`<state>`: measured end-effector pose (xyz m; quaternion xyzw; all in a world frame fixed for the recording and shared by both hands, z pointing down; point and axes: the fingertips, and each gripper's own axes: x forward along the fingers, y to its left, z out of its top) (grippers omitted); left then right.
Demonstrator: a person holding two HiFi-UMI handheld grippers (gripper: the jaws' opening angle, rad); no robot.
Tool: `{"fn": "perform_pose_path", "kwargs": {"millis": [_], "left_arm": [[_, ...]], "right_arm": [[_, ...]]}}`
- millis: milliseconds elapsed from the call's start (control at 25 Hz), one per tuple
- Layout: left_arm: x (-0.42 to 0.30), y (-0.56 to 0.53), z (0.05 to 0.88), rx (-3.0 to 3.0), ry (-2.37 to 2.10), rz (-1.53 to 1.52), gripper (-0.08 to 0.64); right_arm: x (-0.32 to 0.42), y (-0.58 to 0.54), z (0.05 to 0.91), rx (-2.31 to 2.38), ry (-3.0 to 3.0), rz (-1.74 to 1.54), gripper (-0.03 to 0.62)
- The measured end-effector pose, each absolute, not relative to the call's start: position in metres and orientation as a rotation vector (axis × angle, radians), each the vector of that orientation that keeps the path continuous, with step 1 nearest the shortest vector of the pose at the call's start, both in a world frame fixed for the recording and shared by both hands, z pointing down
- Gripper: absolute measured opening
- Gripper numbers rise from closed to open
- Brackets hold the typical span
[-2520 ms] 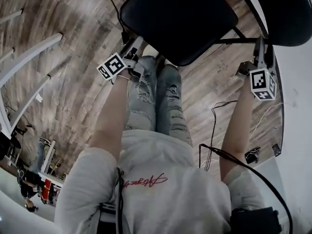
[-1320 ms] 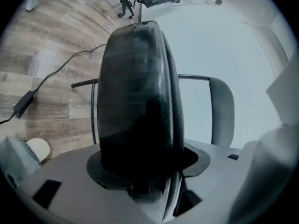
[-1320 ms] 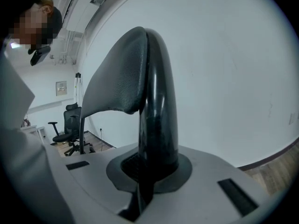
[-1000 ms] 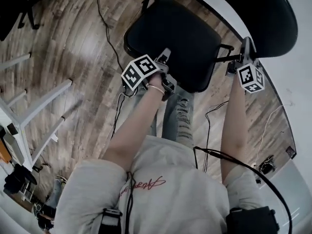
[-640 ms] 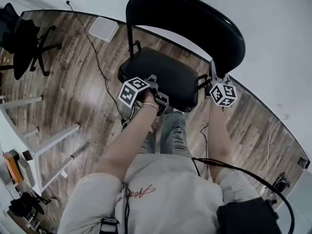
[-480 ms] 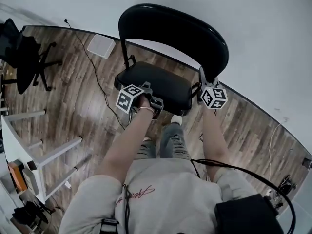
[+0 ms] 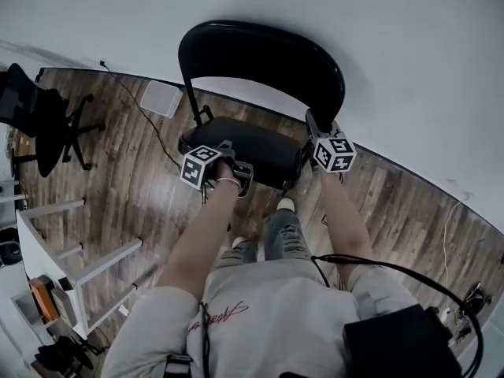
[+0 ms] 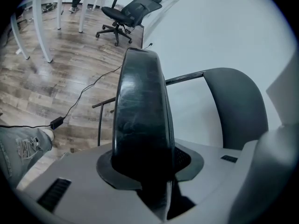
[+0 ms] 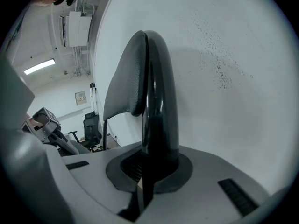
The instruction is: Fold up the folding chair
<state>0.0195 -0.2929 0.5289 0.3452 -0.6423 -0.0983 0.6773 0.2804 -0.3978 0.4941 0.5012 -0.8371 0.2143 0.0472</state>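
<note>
A black folding chair stands by the white wall, its seat below the curved backrest. My left gripper is at the seat's front edge. In the left gripper view the seat edge fills the gap of my left gripper; its jaws are closing and press on it. My right gripper is shut on the chair's back frame at the right side. The glossy frame tube runs up from my right gripper, with the backrest pad left of it.
A black office chair stands at the far left. White table legs are at the lower left. A cable and a white flat box lie on the wood floor. The person's legs are just behind the chair.
The chair and both grippers have moved away from the person toward the wall. The seat's front edge has risen with my left gripper, so the seat looks flatter against the backrest.
</note>
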Motion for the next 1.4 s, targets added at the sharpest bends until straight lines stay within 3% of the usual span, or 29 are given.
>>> {"fn": "perform_pose_path", "kwargs": {"millis": [1120,1400], "left_arm": [[0.055,-0.415,0.515,0.665,-1.566,0.016,0.155],[0.065,-0.447,0.518,0.67,-1.577,0.034,0.138]], "right_arm": [[0.3,-0.45,0.491,1.596,-2.366,0.765,0.017],[0.308,-0.46,0.477,1.613,-2.382,0.863,0.127]]}}
